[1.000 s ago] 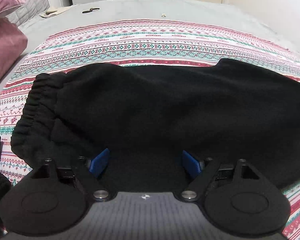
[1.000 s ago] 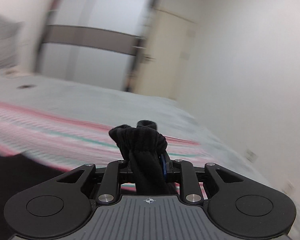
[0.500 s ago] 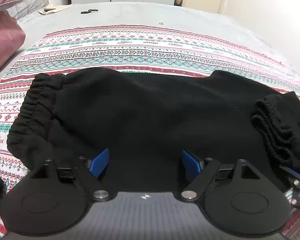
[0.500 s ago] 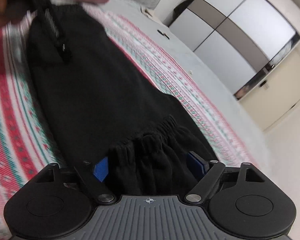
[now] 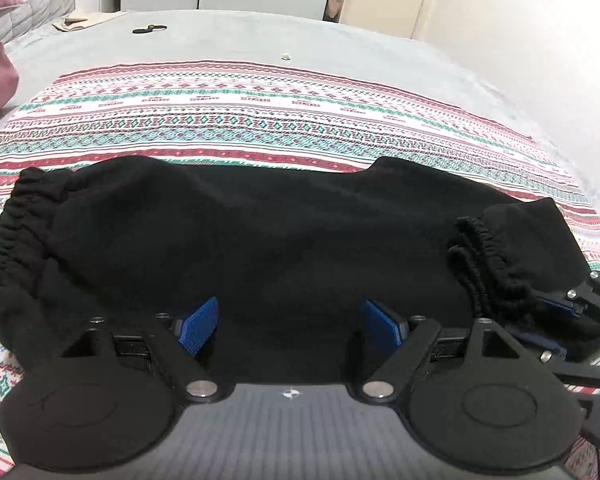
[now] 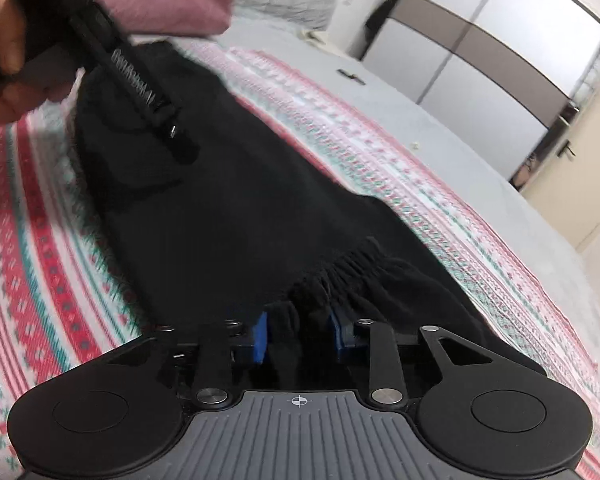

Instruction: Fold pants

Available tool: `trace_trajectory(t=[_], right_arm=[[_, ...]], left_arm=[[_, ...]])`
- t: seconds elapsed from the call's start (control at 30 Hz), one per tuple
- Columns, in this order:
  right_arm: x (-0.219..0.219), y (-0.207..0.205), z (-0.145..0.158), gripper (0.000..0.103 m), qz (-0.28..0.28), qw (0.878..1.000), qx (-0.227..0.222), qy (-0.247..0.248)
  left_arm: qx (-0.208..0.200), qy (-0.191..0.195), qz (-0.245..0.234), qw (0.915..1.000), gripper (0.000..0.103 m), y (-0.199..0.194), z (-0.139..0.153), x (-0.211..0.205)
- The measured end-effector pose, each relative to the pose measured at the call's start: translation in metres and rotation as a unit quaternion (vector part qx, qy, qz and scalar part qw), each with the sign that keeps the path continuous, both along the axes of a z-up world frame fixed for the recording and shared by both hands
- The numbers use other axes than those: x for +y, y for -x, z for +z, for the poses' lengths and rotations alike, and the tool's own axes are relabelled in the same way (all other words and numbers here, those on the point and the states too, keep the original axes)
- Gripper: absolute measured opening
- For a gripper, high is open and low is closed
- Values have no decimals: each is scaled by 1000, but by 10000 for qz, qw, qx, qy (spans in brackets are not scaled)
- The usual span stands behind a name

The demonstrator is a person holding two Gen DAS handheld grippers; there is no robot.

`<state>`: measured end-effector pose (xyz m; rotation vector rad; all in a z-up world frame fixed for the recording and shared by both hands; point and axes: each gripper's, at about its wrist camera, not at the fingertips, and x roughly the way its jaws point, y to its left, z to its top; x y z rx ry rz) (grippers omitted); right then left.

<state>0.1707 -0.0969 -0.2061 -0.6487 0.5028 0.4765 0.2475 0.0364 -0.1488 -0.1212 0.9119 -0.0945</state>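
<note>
No legible text or labels

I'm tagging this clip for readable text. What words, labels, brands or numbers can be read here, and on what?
None: no readable text in either view.
The patterned blanket has bands of small marks that look like lettering, too small and blurred to read.
The black pants show no label.
The gripper body bears only a crosshair mark, no letters.

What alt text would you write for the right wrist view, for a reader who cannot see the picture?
The right gripper is closing its blue pads on the bunched elastic cuff of black pants spread on a striped patterned blanket. At the upper left, a hand holds the left gripper above the pants. Grey wardrobe doors stand behind.
</note>
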Motion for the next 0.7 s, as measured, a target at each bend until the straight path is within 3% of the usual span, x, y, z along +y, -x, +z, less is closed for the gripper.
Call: trace_trajectory(t=[0.1, 0.2, 0.3, 0.37, 0.47, 0.53, 0.6, 0.7], right_arm=[[-3, 6, 15, 24, -376, 9970, -454, -498], [-13, 15, 38, 24, -896, 9794, -1281, -1278], [-9, 20, 42, 25, -1038, 9688, -1836, -1299], [2, 16, 30, 26, -993, 9775, -1558, -1014], [19, 5, 0, 27, -613, 9962, -520, -330], [24, 9, -11, 35, -362, 9992, -181, 10], [20, 12, -9, 41, -200, 9997, -106, 29], [4, 10, 5, 41, -141, 9987, 256, -416]], left_arm=[[-10, 221, -2, 9998, 100, -2, 3, -2], [-70, 509, 54, 9987, 100, -5, 8, -2], [-75, 729, 121, 9972, 100, -10, 8, -4], [-17, 883, 129, 9960, 100, -13, 4, -4], [132, 1106, 156, 9937, 100, -17, -4, -2], [193, 1240, 191, 9919, 100, -18, -5, -1], [212, 1421, 202, 9894, 100, -18, -1, 1], [258, 1728, 183, 9845, 100, -21, 1, -5]])
